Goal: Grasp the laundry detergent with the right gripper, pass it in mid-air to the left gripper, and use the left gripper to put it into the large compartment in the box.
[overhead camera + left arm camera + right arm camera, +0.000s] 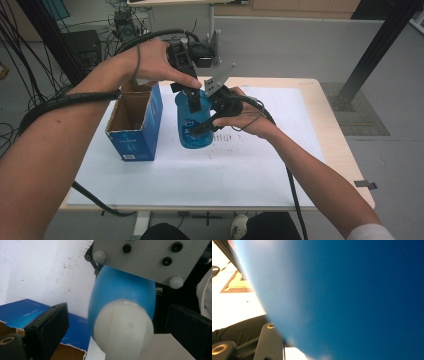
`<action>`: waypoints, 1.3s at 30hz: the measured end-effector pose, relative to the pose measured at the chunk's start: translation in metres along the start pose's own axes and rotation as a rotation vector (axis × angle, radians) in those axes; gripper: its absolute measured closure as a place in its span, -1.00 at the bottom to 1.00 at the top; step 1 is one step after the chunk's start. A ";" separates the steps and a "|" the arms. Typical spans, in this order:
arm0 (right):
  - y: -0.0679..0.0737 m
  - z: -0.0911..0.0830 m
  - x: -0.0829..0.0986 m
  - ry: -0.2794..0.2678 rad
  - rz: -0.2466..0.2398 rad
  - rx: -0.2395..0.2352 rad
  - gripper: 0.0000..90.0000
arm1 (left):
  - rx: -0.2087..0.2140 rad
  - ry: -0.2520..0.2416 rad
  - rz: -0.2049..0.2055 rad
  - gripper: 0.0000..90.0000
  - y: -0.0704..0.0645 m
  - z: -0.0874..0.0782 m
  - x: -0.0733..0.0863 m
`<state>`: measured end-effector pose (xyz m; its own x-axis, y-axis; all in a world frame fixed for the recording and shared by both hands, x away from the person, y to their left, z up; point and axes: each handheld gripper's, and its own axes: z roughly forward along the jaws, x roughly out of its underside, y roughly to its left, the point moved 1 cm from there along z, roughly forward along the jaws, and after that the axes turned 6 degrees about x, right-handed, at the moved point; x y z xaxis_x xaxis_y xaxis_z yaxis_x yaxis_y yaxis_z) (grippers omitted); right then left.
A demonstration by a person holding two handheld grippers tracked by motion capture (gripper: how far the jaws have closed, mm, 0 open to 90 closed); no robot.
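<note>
Bottle (194,125) is the thing between my two grippers: blue, with a white cap (123,328), standing upright on the white sheet (250,165) that covers the worktop (340,150), a little left of the middle.

Far left on the sheet is an open blue cardboard box (137,127) with torn brown flaps, its mouth facing up. It stands just beside the bottle, on the bottle's left, with a narrow strip of sheet between them.

My left hand (155,62) reaches in from the left and holds the left gripper (192,97) above the bottle, pointing down at its top. In the left gripper view my two black fingers (48,327) stand wide, one on each side of the white cap, with clear space between each of them and the cap. The box shows behind the left one.

Right of the bottle, my right hand (247,117) holds the right gripper (207,122) against the bottle's side, its grey plate (218,82) tilted up toward the far edge. In the high view its black fingers lie across the bottle's blue body. The right gripper view has the blue wall pressed up close and blurred, with one black finger beside it at the lower left, so the fingers are closed on the bottle.
</note>
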<state>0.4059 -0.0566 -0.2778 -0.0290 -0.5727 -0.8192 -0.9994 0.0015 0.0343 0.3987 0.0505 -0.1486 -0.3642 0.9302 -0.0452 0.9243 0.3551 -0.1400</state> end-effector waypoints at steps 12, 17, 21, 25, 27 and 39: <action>0.001 0.000 -0.002 -0.007 0.001 -0.006 -0.05 | 0.024 0.005 0.022 -0.88 0.000 0.010 -0.001; 0.001 0.000 -0.002 -0.012 -0.006 -0.009 -0.05 | 0.030 0.003 0.028 -0.87 0.000 0.013 -0.002; 0.002 0.000 -0.002 -0.011 -0.007 -0.014 -0.05 | 0.036 0.001 0.029 -0.87 -0.001 0.015 -0.002; 0.002 0.000 -0.003 -0.023 -0.021 -0.015 -0.05 | 0.038 -0.010 0.021 -0.87 -0.002 0.017 -0.003; 0.002 0.000 -0.003 -0.028 -0.029 -0.014 -0.05 | 0.038 -0.003 0.027 -0.87 -0.002 0.017 -0.003; 0.002 -0.002 -0.002 -0.017 -0.015 -0.018 -0.05 | 0.032 -0.012 0.029 -0.88 0.000 0.014 -0.003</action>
<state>0.4036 -0.0571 -0.2748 -0.0142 -0.5588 -0.8291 -0.9993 -0.0218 0.0318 0.3977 0.0461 -0.1624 -0.3386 0.9389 -0.0620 0.9306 0.3244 -0.1696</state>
